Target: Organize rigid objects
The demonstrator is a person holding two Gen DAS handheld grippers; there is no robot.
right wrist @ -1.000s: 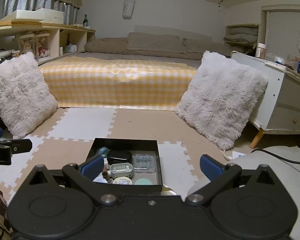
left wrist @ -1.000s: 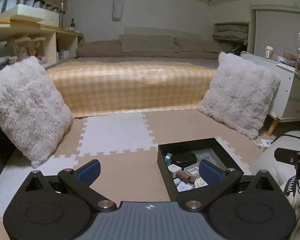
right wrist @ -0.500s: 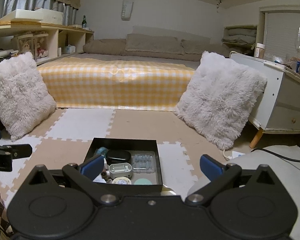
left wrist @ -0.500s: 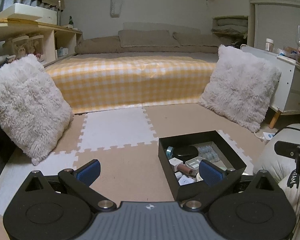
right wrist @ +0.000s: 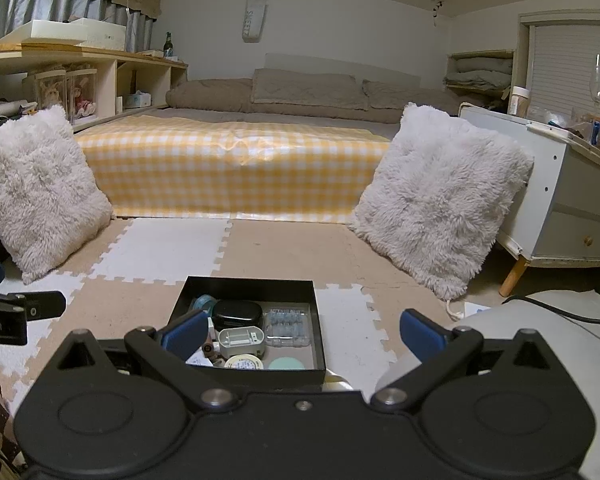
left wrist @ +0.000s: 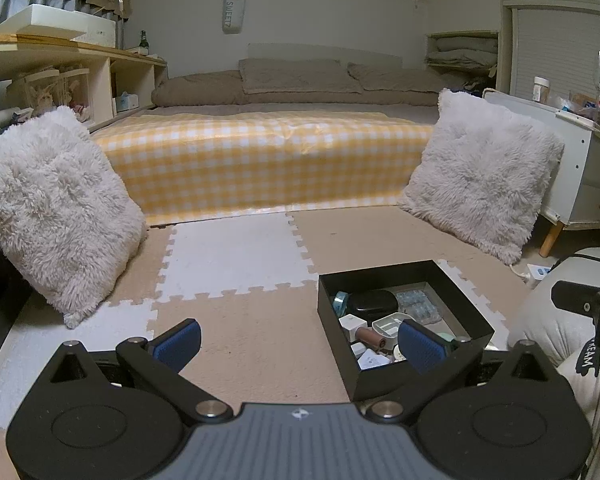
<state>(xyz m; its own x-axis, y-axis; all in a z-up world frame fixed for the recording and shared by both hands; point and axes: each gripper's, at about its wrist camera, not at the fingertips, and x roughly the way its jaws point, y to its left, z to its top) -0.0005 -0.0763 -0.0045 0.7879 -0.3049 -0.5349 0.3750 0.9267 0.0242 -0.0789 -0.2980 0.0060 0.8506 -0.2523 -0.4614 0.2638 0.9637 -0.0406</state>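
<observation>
— Both hand-held grippers are released and empty: left hand-held gripper (left wrist: 298, 340) over bare floor mat, right hand-held gripper (right wrist: 300, 330) just above the shallow black square box (right wrist: 318, 322) on the floor.

— Risks?

— Small things crowd it: glossy black oval case (right wrist: 236, 314), grey plastic rectangular clip (right wrist: 241, 337), clear blister pack (right wrist: 287, 326). A wide-open descent could snag a neighbour or the wall.

— Orientation?

— The clip's long axis runs left-right; the blister pack's runs near-far.

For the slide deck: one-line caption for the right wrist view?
Open right tongs hover over a black box of small items on the foam mat.
</observation>
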